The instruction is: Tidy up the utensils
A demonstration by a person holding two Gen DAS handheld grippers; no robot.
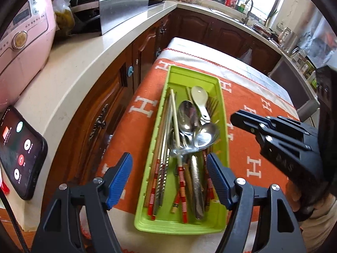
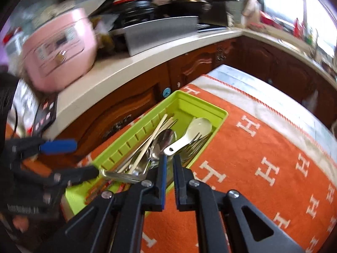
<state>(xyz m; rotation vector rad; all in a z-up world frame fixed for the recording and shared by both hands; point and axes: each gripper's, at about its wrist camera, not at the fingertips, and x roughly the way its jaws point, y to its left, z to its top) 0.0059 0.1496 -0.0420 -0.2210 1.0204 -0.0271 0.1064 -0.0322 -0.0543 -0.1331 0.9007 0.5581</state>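
Observation:
A lime-green tray (image 1: 223, 105) lies lengthwise on the orange cloth and holds mixed utensils. In it are a white ceramic spoon (image 1: 199, 97), metal spoons (image 1: 187, 113), forks (image 1: 212, 105) and chopsticks (image 1: 172, 116) with red-striped ends. My left gripper (image 1: 169, 168) hangs open above the near half of the tray, straddling the handles, with its blue pads (image 1: 124, 177) touching nothing. My right gripper (image 2: 169, 164) hovers over the tray's right rim (image 2: 202, 101), near the white spoon (image 2: 195, 128) and forks (image 2: 193, 145). Its jaws stand a narrow gap apart with nothing between them. It also shows from the side as the right gripper (image 1: 233, 118).
The orange cloth (image 1: 252, 147) with white H letters covers a small table. A cream counter (image 1: 84, 63) over dark wooden cabinets runs along the left and back. It carries a pink rice cooker (image 1: 23, 42) and a phone (image 1: 19, 151) at its edge. A hand (image 1: 294, 200) holds the right gripper.

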